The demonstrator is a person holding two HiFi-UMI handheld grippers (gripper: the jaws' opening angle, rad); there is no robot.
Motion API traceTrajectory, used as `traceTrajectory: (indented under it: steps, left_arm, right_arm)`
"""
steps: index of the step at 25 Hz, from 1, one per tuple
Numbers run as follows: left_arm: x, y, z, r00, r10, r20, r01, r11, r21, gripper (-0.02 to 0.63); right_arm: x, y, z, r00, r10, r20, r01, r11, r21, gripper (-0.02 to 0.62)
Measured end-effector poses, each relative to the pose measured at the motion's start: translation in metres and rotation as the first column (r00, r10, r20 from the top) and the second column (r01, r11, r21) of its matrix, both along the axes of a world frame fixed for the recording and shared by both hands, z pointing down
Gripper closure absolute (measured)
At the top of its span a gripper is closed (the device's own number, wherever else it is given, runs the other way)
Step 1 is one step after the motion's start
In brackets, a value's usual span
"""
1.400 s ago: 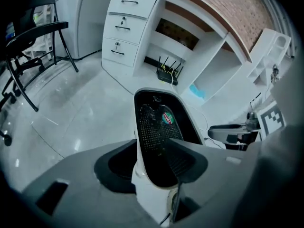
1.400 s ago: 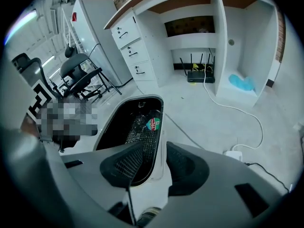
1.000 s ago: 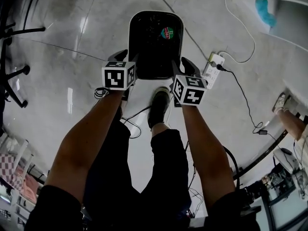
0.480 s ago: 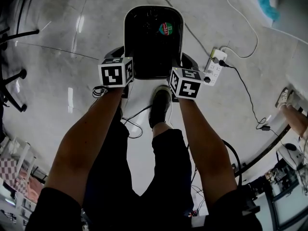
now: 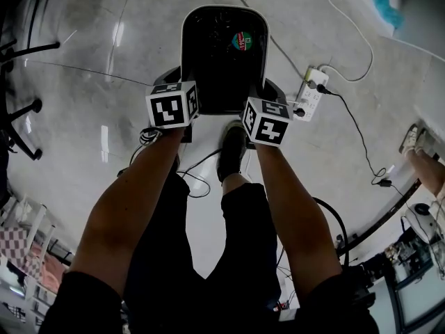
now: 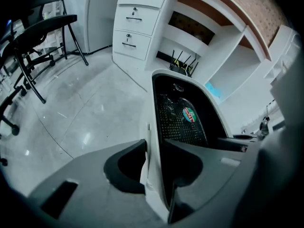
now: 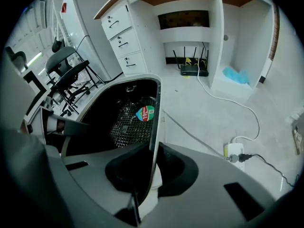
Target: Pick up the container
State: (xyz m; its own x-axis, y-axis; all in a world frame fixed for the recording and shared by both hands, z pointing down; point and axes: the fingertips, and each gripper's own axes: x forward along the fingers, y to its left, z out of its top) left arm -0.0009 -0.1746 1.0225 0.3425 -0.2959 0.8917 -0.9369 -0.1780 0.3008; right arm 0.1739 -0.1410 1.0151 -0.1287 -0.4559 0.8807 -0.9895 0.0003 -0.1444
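The container (image 5: 224,8) is a white bin with a black inside, standing on the floor. On its mesh bottom lies a red and green sticker (image 5: 241,42). My left gripper (image 5: 182,83) straddles the bin's left wall near the front corner. My right gripper (image 5: 268,89) straddles the right wall. In the left gripper view the white wall (image 6: 153,122) runs up between the jaws of the left gripper (image 6: 154,148). In the right gripper view the thin rim (image 7: 156,108) stands between the jaws of the right gripper (image 7: 154,151). Both pairs of jaws are closing on the wall, with very little gap left.
A white power strip (image 5: 309,92) with cables lies right of the bin. My shoe (image 5: 231,152) is just behind it. Chair legs (image 5: 21,103) stand at the left. Drawers (image 6: 135,13), open shelves, a router (image 7: 194,69) and a black chair (image 7: 71,70) are beyond. Another person's foot (image 5: 417,141) is at the right.
Both grippers have moved inward onto the bin's side walls, and their jaws have narrowed around them. The bin itself has hardly shifted.
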Motion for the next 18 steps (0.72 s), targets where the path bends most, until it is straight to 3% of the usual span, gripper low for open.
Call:
traceTrajectory:
  steps: [6,18]
  left_arm:
    - [0.001,0.004,-0.056,1.0,-0.015,0.006,0.015,1.0,0.009,0.512]
    - [-0.005,0.011,-0.216,0.999,-0.041,-0.009,0.042,0.998,0.056,0.512]
  right_arm:
    - [0.002,0.003,-0.052,1.0,0.012,0.003,-0.012,1.0,0.009,0.555]
    - [-0.002,0.006,-0.214,1.0,0.003,-0.009,-0.002,0.998,0.059,0.557]
